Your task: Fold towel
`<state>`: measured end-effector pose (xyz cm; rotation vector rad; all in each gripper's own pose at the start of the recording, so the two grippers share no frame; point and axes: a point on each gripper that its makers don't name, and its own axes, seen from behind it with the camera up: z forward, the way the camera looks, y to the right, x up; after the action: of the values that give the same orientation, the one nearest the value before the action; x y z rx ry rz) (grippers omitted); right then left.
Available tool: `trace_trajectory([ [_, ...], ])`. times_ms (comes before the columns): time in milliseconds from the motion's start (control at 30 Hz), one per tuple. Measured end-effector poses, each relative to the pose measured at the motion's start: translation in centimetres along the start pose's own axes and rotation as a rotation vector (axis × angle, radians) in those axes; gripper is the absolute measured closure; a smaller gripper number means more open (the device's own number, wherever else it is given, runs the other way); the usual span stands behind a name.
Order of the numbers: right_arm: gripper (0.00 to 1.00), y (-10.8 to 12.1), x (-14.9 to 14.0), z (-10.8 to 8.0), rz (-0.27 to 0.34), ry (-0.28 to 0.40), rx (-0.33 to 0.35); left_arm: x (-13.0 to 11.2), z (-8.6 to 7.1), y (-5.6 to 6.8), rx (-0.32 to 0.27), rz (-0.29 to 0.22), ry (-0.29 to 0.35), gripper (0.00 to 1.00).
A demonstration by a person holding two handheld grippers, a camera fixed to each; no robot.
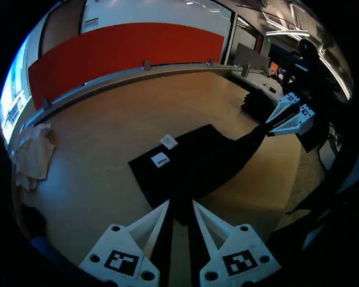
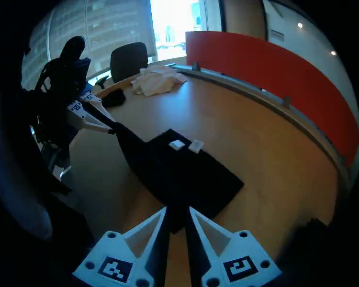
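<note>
Left gripper: seen in the left gripper view low over the table, angled down and forward; its two white fingers are drawn in to a narrow gap, with a corner of the black towel pinched between the tips.

Right gripper: same pose in the right gripper view; fingers nearly together, both pressing on another corner of the towel; the fabric runs forward from the tips onto the table.

Relative position: the two grippers are well apart, on the near edge of the towel; the left gripper view shows the right gripper farther off at the right, raised above the table surface, with a strip of towel stretched up to its fingertips; the right gripper view shows the left gripper at the left, likewise raised with a taut strip of towel leading to it; the hands behind both units are too dark to make out.

Towel: the middle and the far part lie flat on the wooden table; the two gripped corners are lifted; two white labels sit on the upper face near the far edge, just beside each other.

Surroundings: a red partition runs along the far side of the table; a crumpled beige cloth lies on the table, well apart from the towel; a dark stack lies near the table's far corner, its make-up unclear; an office chair stands beyond the table by the window.
</note>
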<state>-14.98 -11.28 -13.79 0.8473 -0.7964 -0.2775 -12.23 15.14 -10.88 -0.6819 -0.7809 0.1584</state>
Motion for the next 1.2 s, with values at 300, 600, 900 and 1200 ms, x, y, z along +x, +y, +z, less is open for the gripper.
trace_trajectory([
  [300, 0.81, 1.5, -0.3, 2.0, 0.018, -0.012, -0.003, 0.1, 2.0, -1.1, 0.013, -0.013, -0.007, 0.82],
  [600, 0.81, 3.3, -0.8, 3.8, 0.055, -0.027, -0.008, -0.1, 4.2, -2.3, 0.024, -0.014, -0.023, 0.82],
  [900, 0.81, 4.7, -0.8, 5.4, 0.059, -0.041, -0.017, -0.1, 5.9, -3.6, 0.032, -0.004, -0.036, 0.82],
  [1200, 0.80, 6.2, -1.0, 7.2, 0.074, -0.054, -0.044, 0.0, 7.8, -4.8, 0.041, -0.027, -0.045, 0.82],
])
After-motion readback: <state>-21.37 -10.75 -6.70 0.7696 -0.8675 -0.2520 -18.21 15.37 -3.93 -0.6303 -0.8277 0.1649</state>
